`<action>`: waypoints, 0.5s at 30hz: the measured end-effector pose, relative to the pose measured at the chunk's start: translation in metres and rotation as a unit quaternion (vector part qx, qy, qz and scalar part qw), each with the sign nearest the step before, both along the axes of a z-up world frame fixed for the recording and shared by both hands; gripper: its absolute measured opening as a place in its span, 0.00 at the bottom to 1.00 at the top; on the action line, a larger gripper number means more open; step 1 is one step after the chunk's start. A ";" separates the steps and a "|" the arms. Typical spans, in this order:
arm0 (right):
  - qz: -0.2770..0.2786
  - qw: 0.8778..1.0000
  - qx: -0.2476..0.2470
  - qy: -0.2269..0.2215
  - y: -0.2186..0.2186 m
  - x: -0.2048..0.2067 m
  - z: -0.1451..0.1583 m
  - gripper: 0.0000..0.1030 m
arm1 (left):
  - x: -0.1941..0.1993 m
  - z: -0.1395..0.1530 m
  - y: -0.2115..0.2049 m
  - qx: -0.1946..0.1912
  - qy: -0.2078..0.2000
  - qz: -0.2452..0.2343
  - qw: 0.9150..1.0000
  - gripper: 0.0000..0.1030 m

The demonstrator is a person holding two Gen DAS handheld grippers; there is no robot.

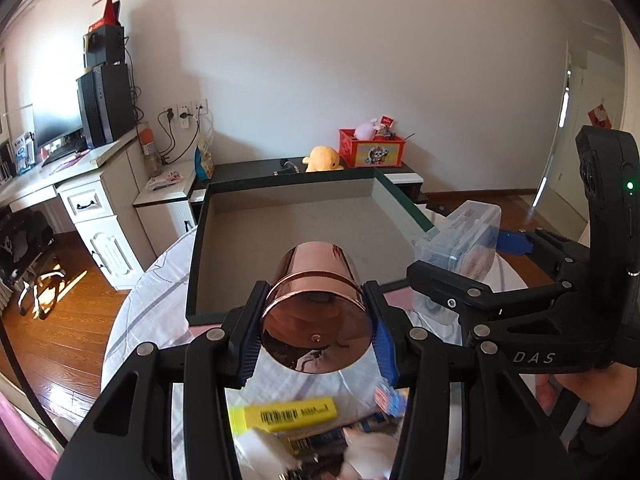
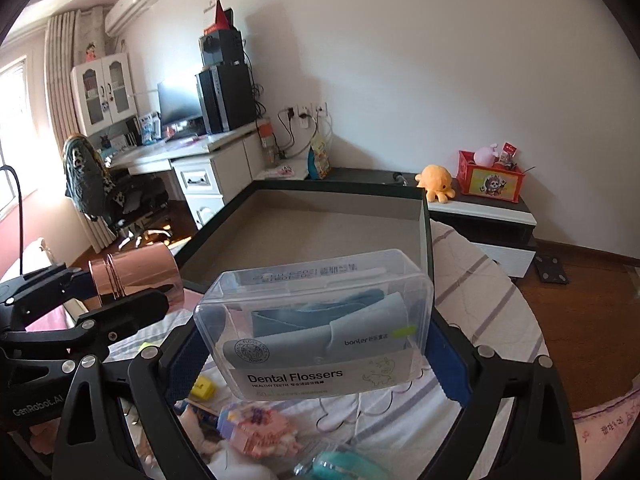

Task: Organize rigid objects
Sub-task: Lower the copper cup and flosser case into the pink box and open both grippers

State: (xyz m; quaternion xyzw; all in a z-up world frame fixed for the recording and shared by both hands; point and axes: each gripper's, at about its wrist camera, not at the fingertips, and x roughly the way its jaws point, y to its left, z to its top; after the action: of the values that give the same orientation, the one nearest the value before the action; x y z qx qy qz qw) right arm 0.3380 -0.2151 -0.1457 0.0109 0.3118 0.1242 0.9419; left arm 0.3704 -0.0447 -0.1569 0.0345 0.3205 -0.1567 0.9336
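Note:
My left gripper (image 1: 316, 320) is shut on a shiny copper-coloured tin (image 1: 316, 304), held on its side above the near edge of a dark-rimmed box lid tray (image 1: 280, 236) with a beige floor. The tin also shows in the right wrist view (image 2: 136, 276). My right gripper (image 2: 316, 344) is shut on a clear plastic box of dental flossers (image 2: 320, 320), held above the tray's near right corner (image 2: 424, 216). The box also shows in the left wrist view (image 1: 460, 236), to the right of the tin.
Below lie a yellow packet (image 1: 288, 414), a small yellow block (image 2: 202, 388), a pink and purple brick toy (image 2: 256, 428) and a teal object (image 2: 344, 464) on a striped white quilt (image 2: 480, 300). A desk (image 1: 92, 184) and a low cabinet with a yellow plush (image 2: 434, 182) stand beyond.

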 end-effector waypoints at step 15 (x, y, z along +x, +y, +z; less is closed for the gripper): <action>-0.013 0.993 -0.034 0.116 0.011 0.109 -0.039 0.94 | 0.106 -0.055 0.016 0.006 0.134 0.060 0.989 0.47</action>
State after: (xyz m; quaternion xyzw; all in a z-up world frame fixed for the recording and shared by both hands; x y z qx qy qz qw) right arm 0.4466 -0.2040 -0.1843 -0.0033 0.4226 0.0992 0.9009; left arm 0.4760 -0.0282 -0.2116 -0.0003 0.4449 -0.1018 0.8898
